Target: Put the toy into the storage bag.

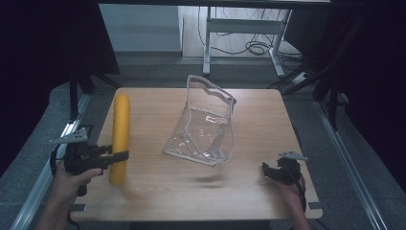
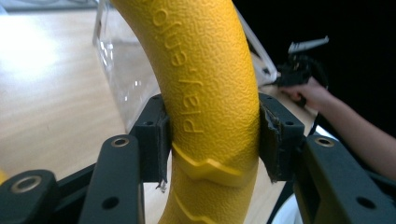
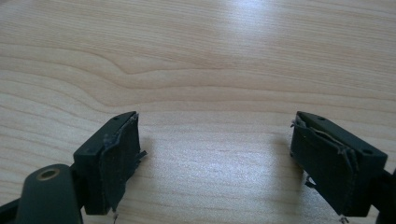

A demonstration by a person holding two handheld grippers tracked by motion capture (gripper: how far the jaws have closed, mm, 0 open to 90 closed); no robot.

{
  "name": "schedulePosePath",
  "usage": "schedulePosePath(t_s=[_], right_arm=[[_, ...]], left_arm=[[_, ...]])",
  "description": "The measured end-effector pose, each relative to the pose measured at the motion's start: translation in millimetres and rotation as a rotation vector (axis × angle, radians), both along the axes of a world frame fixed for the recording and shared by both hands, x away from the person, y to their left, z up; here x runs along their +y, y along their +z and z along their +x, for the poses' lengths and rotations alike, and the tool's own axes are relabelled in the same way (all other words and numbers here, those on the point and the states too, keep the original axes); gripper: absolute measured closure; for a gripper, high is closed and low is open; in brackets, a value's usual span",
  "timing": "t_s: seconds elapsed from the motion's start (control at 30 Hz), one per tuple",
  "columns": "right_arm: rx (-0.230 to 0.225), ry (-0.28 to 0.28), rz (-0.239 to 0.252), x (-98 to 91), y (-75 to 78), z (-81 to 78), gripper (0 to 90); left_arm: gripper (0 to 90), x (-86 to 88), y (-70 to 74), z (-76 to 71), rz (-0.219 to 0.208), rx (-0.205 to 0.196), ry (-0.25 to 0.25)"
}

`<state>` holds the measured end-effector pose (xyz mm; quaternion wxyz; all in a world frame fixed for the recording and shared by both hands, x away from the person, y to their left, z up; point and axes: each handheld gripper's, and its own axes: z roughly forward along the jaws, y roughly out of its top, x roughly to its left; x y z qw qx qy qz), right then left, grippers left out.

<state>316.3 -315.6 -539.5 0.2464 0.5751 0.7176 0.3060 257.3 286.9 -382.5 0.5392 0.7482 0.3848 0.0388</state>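
From the high view, I have the left gripper [image 1: 120,155] clamped on the yellow ring [image 1: 120,138], near its lower end. The ring stands on edge at the left side of the table [image 1: 158,196], so from up here it reads as a narrow upright band. The clear bag [image 1: 203,125] stands mid-table, mouth up, well apart from the ring. My right gripper [image 1: 266,168] rests low by the table's right edge, with nothing in it. As I judge it, the grasp is done; carrying the ring over to the bag and getting it through the mouth is all left, if that is where it goes.

The left gripper view gives me what the high view cannot: both pads [image 2: 156,140] press flat on the ring's [image 2: 210,93] pebbled tube, one each side, with raised lettering running up it. It also shows the bag [image 2: 123,70] right behind the ring, and my other hand [image 2: 310,93] farther off.

In the right gripper view, the right gripper's [image 3: 215,154] jaws stand wide apart over bare wood, nothing between them. The high view alone leaves that gap hard to read.
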Motion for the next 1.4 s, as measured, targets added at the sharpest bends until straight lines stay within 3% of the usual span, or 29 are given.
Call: schedulePosePath(t_s=[0.3, 0.43, 0.57, 0.6, 0.67, 1.0, 1.4], right_arm=[[0.001, 0.001, 0.001, -0.1, 0.0, 0.0, 16.1], [0.000, 0.001, 0.000, -0.1, 0.0, 0.0, 16.1], [-0.001, 0.000, 0.003, -0.1, 0.1, -0.1, 16.2], [-0.001, 0.000, 0.003, -0.2, 0.1, -0.1, 16.2], [0.000, -0.001, 0.005, 0.0, 0.2, -0.1, 16.2], [-0.001, 0.000, 0.003, -0.3, 0.0, 0.0, 16.2], [-0.002, 0.001, 0.001, -0.5, 0.0, 0.0, 16.2]], left_arm=[[50.8, -12.3, 15.7, -3.5, -0.037, -0.068, -0.008], [50.8, -16.8, 17.1, -3.2, -0.065, -0.073, -0.018], [50.7, -18.8, 16.0, -1.1, -0.115, -0.063, -0.027], [50.7, -19.5, 16.9, -0.6, -0.146, -0.065, -0.030], [50.7, -19.6, 17.7, -0.5, -0.156, -0.069, -0.032], [50.6, -24.7, 26.6, -1.7, -0.227, -0.109, 0.008], [50.6, -42.3, 34.4, 1.9, -0.280, -0.145, 0.039]])
